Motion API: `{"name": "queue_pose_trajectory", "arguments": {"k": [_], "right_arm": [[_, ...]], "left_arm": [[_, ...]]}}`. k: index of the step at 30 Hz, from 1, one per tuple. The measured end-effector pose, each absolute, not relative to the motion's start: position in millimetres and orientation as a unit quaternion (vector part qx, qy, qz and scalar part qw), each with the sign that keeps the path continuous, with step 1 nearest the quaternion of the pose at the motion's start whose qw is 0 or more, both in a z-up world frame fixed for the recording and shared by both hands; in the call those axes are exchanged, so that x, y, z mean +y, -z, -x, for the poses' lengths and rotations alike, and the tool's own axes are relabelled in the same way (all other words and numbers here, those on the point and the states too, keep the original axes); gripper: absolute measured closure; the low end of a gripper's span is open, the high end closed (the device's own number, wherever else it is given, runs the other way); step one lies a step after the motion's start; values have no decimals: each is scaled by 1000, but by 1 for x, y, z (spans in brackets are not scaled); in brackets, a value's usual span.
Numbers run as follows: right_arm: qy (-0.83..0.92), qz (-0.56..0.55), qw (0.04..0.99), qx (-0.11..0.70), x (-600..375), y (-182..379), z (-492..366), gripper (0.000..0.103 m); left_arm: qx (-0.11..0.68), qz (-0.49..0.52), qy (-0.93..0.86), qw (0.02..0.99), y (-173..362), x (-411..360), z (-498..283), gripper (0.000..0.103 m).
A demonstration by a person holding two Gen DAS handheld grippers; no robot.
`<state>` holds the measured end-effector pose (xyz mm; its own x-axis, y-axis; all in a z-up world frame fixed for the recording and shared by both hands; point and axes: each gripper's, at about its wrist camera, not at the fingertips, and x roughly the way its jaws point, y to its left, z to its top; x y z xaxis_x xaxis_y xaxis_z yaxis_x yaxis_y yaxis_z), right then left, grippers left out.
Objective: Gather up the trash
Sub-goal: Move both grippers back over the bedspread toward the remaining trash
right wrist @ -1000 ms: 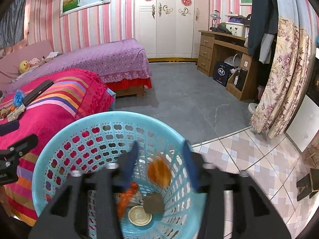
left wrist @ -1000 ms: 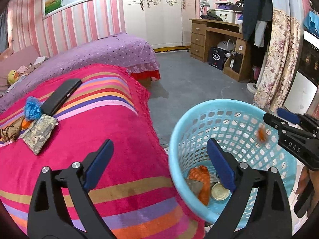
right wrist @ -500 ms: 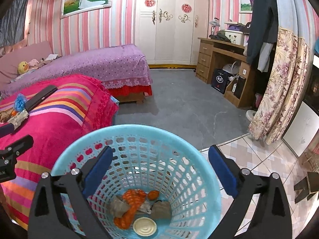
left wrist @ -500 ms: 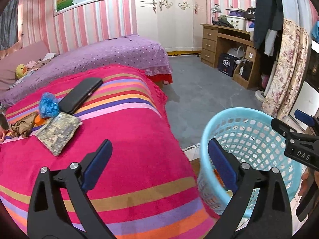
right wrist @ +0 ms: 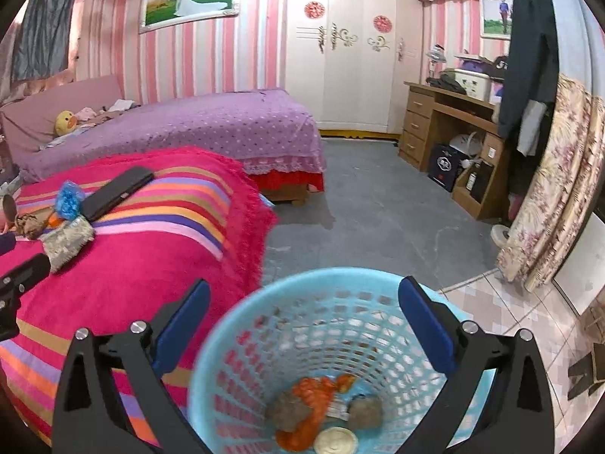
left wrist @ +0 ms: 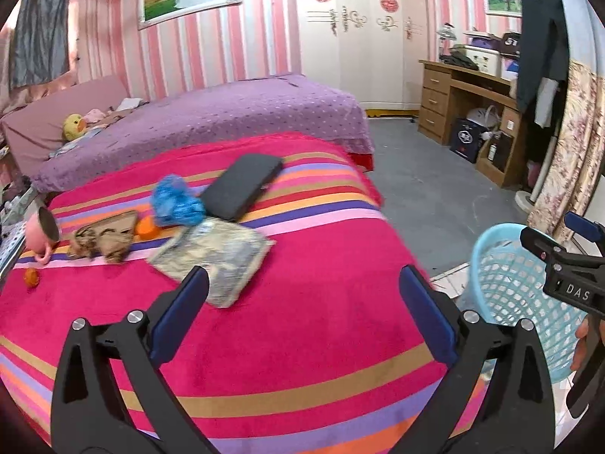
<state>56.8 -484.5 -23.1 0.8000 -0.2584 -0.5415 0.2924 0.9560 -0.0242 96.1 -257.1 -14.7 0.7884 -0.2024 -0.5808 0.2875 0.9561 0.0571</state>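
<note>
The blue basket sits on the floor right under my right tongs, whose blue-padded jaws stand wide apart over its rim with nothing between them. At the bottom of the basket lie an orange peel, two crumpled brownish wads and a round pale lid at about six o'clock. From my left tongs the same basket shows at three o'clock, just beside the edge of the striped pink blanket.

My left tongs hang over that blanket, jaws wide apart and empty. Ahead of them, toward eleven o'clock, more trash is still on the blanket: a flat grey-green crumpled packet nearest the left pad, a blue crinkled wrapper beyond it, a piece of orange peel touching the wrapper, and a brown crumpled paper at ten o'clock. A small orange scrap lies apart at nine o'clock. A pink mug lies tipped on its side near the brown paper. A black flat case rests at twelve o'clock, partly over the packet's far end.

Beyond is a purple bed, a yellow duck toy, a wooden desk at two o'clock and a flowered curtain.
</note>
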Motion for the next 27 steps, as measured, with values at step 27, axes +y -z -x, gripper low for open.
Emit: {"name": "queue_pose_trajectory", "arguments": {"k": [27], "right_arm": [[41,-31,953,298,-330,27,-135,5]], "left_arm": [[294,-57,6,954,16,-40,-154,6]]}}
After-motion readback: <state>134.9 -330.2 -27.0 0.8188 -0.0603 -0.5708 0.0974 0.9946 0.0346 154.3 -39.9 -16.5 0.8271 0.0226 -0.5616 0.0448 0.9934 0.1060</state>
